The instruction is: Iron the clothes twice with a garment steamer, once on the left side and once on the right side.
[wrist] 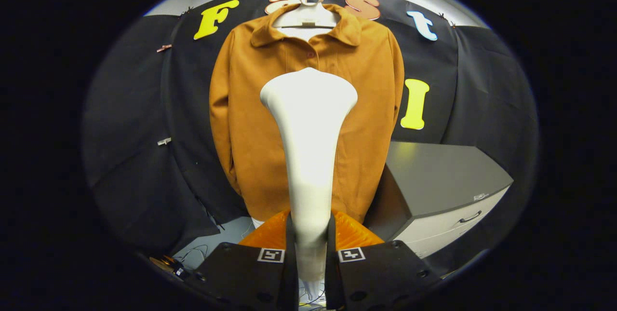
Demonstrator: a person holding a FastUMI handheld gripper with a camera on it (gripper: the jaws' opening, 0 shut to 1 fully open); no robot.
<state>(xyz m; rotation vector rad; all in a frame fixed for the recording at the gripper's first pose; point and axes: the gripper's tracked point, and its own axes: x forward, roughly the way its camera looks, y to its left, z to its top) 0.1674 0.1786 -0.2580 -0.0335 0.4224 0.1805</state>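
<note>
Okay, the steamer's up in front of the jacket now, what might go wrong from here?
Three risks, as judgements:
1. The gripper clamps only the narrow base of the white steamer; its wide head rises far beyond the fingers, so it might pivot or slip.
2. The orange jacket hangs from a single hanger, so pushing could swing it or pull it off.
3. The grey cabinet stands close beside the jacket's hem, so a pass on that side could bump it.

Cabinet point(434, 176) crowds the jacket's point(250, 123) right side.

No readable text or numbers show; the fingers point(271, 255) bear only square black-and-white marker tags point(351, 254).
</note>
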